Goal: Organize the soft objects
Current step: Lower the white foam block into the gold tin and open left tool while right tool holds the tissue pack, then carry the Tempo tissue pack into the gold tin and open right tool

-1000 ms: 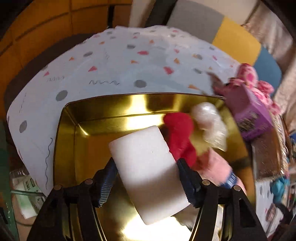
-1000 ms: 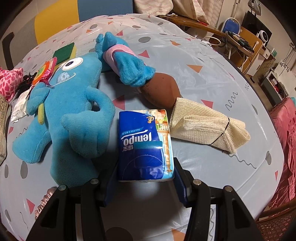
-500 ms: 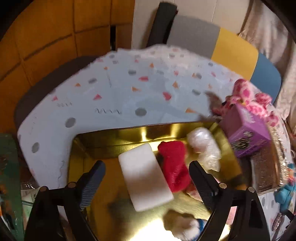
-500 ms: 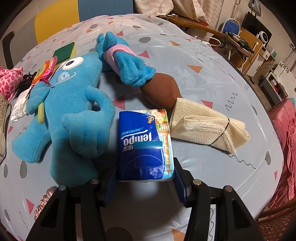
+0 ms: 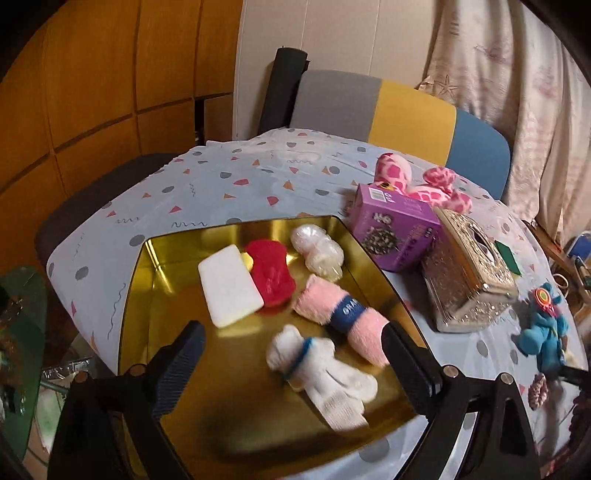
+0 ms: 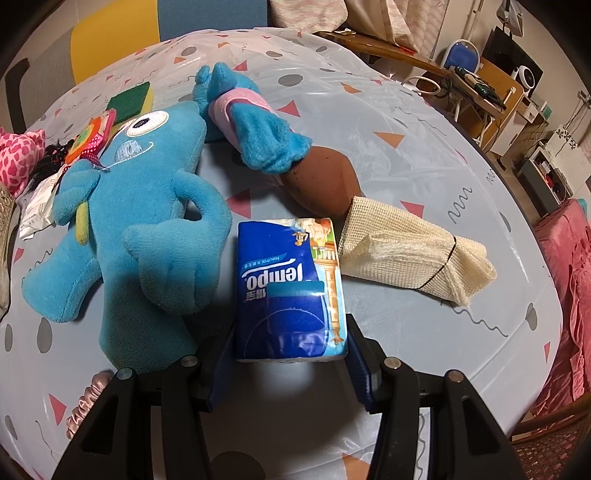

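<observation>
Blue tissue pack (image 6: 291,288) sits squeezed in my right hand-held gripper (image 6: 291,365); left hand-held gripper (image 5: 291,354) is opening, empty, so I should lift gently.

I see a wood-panelled wall (image 5: 92,74) in warm orange-brown on the left, meeting a plain pale wall (image 5: 332,33). A bench back (image 5: 406,114) in grey, yellow and blue blocks runs behind the round table's patterned cloth (image 5: 236,181). Pale patterned curtains (image 5: 517,92) hang at right. From my other camera, a wooden desk (image 6: 491,85) cluttered with cables stands beyond, beside a blue chair (image 6: 461,55).
</observation>
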The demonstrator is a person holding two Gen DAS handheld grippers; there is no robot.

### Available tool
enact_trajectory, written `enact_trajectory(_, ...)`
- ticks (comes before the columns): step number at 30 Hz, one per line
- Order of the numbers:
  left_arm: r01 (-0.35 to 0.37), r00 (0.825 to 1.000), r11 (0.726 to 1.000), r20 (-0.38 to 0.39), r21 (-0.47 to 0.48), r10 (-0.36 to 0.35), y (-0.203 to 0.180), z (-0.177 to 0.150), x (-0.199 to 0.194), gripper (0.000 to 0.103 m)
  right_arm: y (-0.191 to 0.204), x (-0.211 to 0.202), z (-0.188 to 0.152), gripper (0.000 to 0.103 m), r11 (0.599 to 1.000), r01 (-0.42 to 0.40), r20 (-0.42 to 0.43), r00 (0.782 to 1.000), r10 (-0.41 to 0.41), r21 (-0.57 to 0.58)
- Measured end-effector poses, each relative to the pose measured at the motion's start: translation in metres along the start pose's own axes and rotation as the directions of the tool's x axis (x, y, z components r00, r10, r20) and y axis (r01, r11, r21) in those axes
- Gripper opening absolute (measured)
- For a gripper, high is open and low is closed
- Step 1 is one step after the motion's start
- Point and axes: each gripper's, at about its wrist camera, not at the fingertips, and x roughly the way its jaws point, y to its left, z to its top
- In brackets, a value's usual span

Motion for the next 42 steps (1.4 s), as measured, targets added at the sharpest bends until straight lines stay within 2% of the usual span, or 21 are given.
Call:
enact_trajectory(5,0.0,1.0,1.0,0.003,0.024,-0.001,-0.007,-0.011,-0.009,0.096,-0.002,0.0,0.0,0.053,1.0,-0.006,-0.002,1.0,0.006,0.006)
enact_trajectory(15,0.001,1.0,1.0,0.007,0.014,-0.001,-0.006,-0.016,-0.014,0.097,0.001,-0.002,-0.001,0.053,1.0,0.003,-0.012,1.0,-0.003,0.01)
enact_trajectory(19,-0.004,1.0,1.0,0.001,0.015,0.004,-0.004,-0.018,-0.013,0.097,-0.004,-0.004,0.002,0.053,0.998,-0.024,-0.054,0.998,0.027,0.057)
enact_trajectory(25,0.009,1.0,1.0,-0.011,-0.002,-0.009,0.001,-0.021,-0.011,0.097,-0.01,-0.009,0.001,0.053,0.993,-0.054,-0.071,0.996,0.062,0.109)
enact_trajectory(31,0.02,1.0,1.0,-0.023,-0.008,-0.02,0.002,-0.024,-0.006,0.097,-0.011,-0.038,0.002,0.053,0.993,-0.04,0.011,0.999,0.039,0.11)
enact_trajectory(35,0.017,0.999,1.0,-0.032,-0.01,-0.017,0.004,-0.026,-0.002,0.097,-0.008,-0.064,-0.001,0.053,0.996,-0.026,0.102,0.995,0.016,0.089)
enact_trajectory(39,0.016,0.999,1.0,-0.031,-0.015,-0.016,0.007,-0.028,-0.001,0.097,0.009,-0.097,-0.002,0.053,0.998,-0.052,0.194,0.98,0.044,0.034)
enact_trajectory(42,0.01,1.0,1.0,-0.026,-0.017,-0.011,0.01,-0.027,-0.002,0.097,0.031,-0.121,-0.005,0.053,0.991,-0.123,0.25,0.96,0.13,-0.045)
